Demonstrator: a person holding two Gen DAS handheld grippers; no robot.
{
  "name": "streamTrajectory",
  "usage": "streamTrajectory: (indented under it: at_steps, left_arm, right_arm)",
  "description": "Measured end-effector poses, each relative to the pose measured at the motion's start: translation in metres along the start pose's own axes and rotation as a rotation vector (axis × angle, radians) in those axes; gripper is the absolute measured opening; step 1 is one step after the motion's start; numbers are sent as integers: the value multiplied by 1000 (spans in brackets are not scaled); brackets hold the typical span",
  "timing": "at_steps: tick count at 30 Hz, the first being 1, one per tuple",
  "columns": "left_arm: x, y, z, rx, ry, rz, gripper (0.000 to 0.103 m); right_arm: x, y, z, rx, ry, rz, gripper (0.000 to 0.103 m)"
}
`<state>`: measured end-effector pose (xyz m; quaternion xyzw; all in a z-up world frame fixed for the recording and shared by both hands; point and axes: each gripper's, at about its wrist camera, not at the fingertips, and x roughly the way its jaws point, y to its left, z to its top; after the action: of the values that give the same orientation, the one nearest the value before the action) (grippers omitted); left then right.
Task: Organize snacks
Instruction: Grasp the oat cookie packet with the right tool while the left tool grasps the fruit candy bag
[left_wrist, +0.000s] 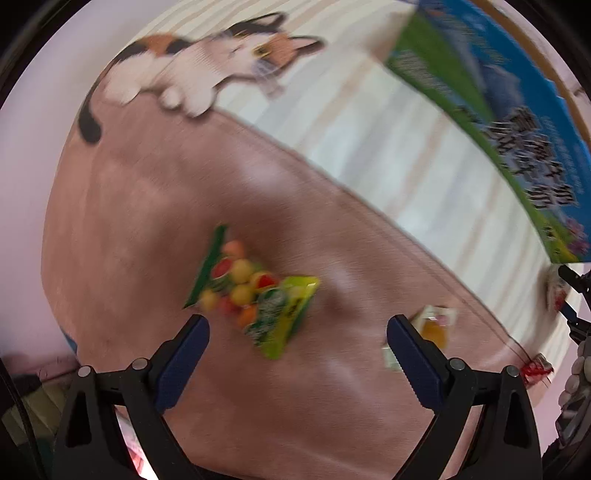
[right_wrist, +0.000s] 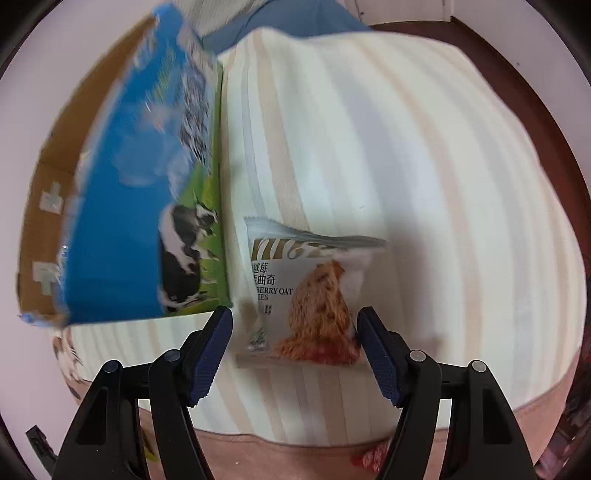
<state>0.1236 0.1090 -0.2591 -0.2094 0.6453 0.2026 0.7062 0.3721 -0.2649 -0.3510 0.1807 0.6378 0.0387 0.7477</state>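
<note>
Straddling the cookie pack, the right tongs stand wide open, one pad at each side of the pack, the right pad touching or nearly touching its edge, nothing gripped yet. The pack lies flat on the striped cloth, just beside the blue milk box, whose brown open flap shows at the left. The left tongs are also wide open and empty, hovering over the pink part of the cloth, where a candy bag lies just ahead of them and a small yellow packet lies partly behind the right pad.

The main risk, as I judge it, is the right grasp. The pack is a flat, puffy pouch; closing on its slick side edges may buckle it or let it squirt out forward, and a hard squeeze could crush the cookie. The left pad sits very near the box corner, so closing or lifting may catch the box and shove it. The cloth is soft, so pads pressed low could pinch fabric and drag it, shifting every snack. Both views are blurred, so aim may be off.
</note>
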Motion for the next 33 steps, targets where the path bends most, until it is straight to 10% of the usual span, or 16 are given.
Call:
streamTrajectory:
  at_steps: [9, 23, 33]
  left_arm:
    - [6, 52, -8, -60, 53, -36, 99]
    - [82, 115, 25, -410, 286, -350, 90]
    - [52, 26, 42, 232, 74, -193, 86]
  right_arm:
    - [4, 23, -47, -107, 57, 6, 52]
    - [17, 69, -170, -161, 190, -15, 49]
    - [4, 47, -165, 89, 127, 16, 58]
